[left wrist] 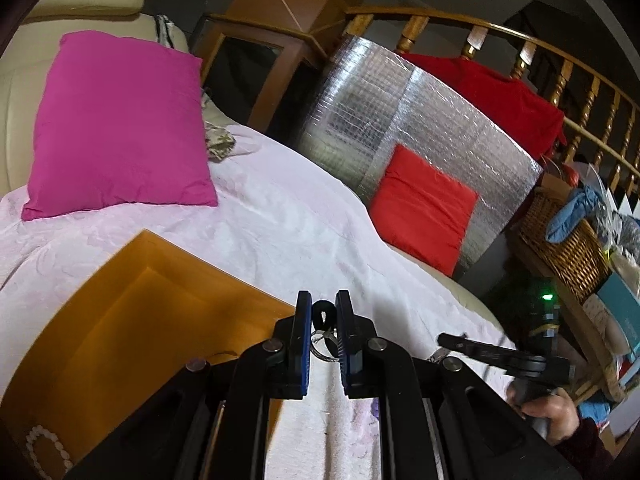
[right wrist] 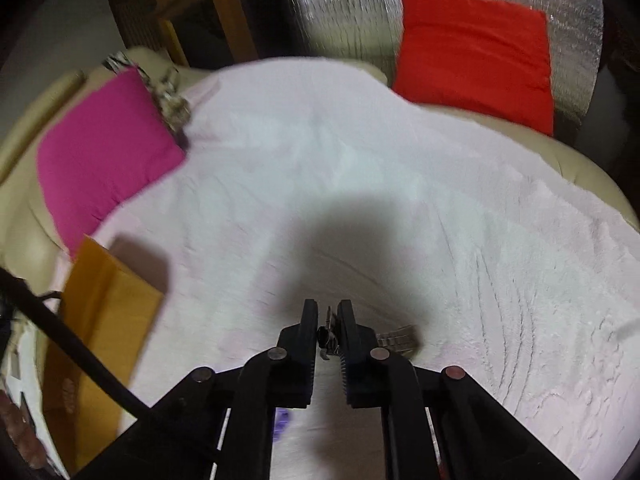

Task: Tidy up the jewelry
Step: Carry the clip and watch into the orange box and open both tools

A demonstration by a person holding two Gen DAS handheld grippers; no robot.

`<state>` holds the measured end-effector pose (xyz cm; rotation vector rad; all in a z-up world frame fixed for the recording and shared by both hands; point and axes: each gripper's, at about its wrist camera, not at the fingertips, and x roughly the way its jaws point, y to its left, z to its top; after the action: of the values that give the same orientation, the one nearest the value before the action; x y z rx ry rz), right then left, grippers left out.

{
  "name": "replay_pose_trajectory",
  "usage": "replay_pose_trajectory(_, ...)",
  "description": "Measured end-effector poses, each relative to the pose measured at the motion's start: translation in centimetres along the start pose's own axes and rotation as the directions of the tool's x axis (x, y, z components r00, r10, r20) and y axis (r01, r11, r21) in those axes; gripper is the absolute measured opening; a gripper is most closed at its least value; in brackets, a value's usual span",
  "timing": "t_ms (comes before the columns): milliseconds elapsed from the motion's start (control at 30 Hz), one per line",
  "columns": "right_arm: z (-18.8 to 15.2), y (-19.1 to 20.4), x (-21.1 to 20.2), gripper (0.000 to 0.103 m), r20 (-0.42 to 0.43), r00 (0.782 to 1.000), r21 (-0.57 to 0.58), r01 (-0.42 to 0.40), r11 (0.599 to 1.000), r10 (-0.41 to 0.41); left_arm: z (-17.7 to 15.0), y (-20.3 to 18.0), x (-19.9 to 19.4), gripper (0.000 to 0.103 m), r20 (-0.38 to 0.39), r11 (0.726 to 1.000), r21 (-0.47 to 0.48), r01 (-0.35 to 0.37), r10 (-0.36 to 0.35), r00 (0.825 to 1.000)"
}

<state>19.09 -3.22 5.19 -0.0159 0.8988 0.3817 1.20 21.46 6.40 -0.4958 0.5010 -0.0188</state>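
My left gripper is shut on a black strap with a silver ring and holds it over the right edge of the orange wooden box. A white bead bracelet lies in the box's near corner. My right gripper is shut on a metal watch whose silver link band trails to the right, just above the white cloth. The right gripper also shows in the left wrist view, low at the right.
A magenta cushion lies at the back left, a red cushion against a silver foil panel at the back right. A wicker basket stands off the sofa's right side. A small purple item lies under the right gripper.
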Motion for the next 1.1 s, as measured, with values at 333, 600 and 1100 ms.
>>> replay_pose_trajectory(333, 1.9, 10.7, -5.7, 0.010, 0.155, 0.949, -0.077, -0.265, 0.961, 0.274, 1.3, 4.4, -1.9, 0.012, 0.038, 0.989, -0.031, -0.142, 0.143, 0.989)
replay_pose_trajectory(600, 1.4, 18.0, -1.9, 0.010, 0.111, 0.917, -0.058, -0.378, 0.924, 0.382, 1.2, 7.2, -0.7, 0.013, -0.063, 0.971, -0.049, -0.234, 0.230, 0.971)
replay_pose_trajectory(1100, -1.5, 9.3, -3.1, 0.027, 0.180, 0.933, 0.126, -0.336, 0.933, 0.311, 0.8, 3.6, -0.9, 0.041, 0.018, 0.944, 0.041, -0.326, 0.326, 0.945)
